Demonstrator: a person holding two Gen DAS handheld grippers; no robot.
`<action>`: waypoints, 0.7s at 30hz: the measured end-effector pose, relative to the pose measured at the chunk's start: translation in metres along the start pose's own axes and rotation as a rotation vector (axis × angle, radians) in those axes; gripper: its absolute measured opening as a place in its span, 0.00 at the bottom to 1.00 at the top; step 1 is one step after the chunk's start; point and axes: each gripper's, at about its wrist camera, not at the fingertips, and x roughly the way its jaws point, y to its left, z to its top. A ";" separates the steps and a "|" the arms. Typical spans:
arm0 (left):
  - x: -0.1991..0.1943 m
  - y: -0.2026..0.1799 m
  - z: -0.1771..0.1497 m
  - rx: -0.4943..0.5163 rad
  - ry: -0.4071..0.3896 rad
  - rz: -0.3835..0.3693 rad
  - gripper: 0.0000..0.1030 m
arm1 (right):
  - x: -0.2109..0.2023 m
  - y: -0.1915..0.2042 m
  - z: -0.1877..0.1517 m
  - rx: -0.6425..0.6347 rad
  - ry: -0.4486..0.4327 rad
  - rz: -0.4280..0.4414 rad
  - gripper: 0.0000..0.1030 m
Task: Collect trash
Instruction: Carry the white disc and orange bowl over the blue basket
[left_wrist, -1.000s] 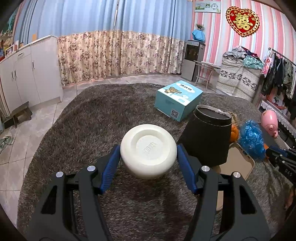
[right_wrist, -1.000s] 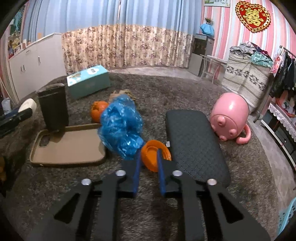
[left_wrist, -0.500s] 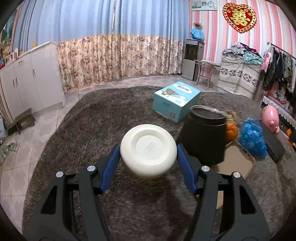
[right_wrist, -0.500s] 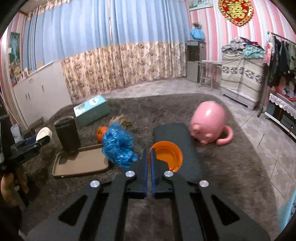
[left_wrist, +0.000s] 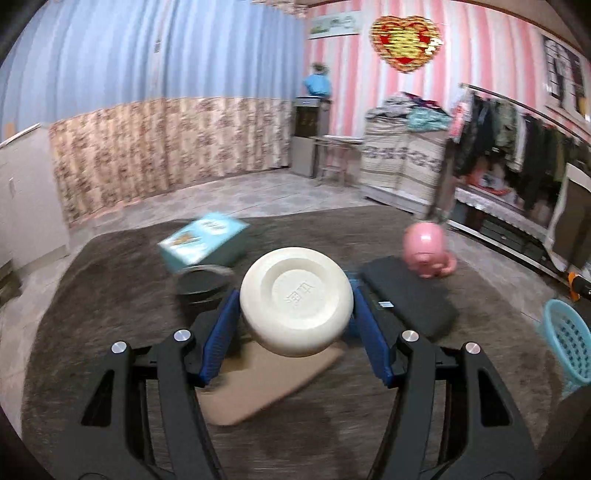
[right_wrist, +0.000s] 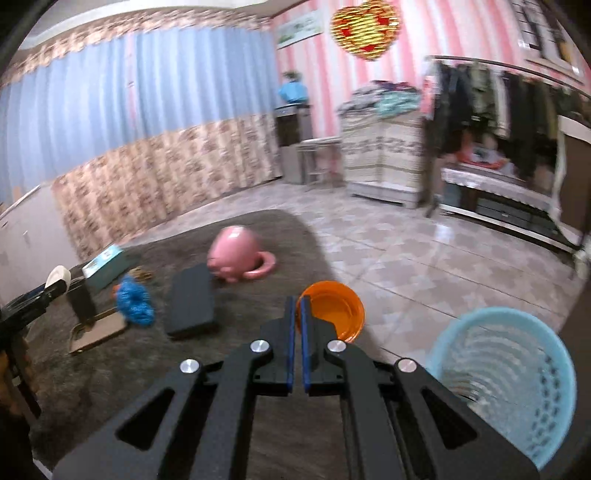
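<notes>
Both hands carry trash above a dark shag rug (right_wrist: 110, 369) toward a pale blue basket (right_wrist: 517, 387), which stands on the floor at the near right, just off the rug's right edge. In the left wrist view, going left to right: a teal box (left_wrist: 203, 247) lies at the far left of the rug; a black bin (left_wrist: 201, 284) stands nearer, at the far end of a tan board (left_wrist: 266, 384); the left tongs (left_wrist: 295, 325) pinch a white bowl (left_wrist: 295, 301) by its sides between their blue pads, its base turned toward the camera, a hold that probably keeps the bowl from slipping during the carry; a black mat (left_wrist: 410, 299) and a pink pig-shaped toy (left_wrist: 426, 251) lie farther right, and the basket shows at the right edge. In the right wrist view, the white bowl and left tongs appear at the far left edge, then the bin, a crumpled blue bag (right_wrist: 135, 302), the mat and the toy. The right tongs (right_wrist: 297, 306) are pressed together on the rim of an orange bowl (right_wrist: 334, 308), held out over the tiled floor; a thin rim suits such a narrow pinch. The basket appears empty as far as its inside shows, so the drop of both bowls is judged the step in hand.
</notes>
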 end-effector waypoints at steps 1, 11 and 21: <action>0.000 -0.012 0.000 0.010 0.001 -0.021 0.59 | -0.005 -0.011 -0.001 0.015 -0.003 -0.019 0.03; 0.004 -0.135 -0.012 0.128 0.023 -0.205 0.59 | -0.044 -0.110 -0.027 0.129 -0.029 -0.233 0.03; 0.007 -0.248 -0.023 0.223 0.026 -0.381 0.59 | -0.075 -0.177 -0.049 0.186 -0.027 -0.340 0.03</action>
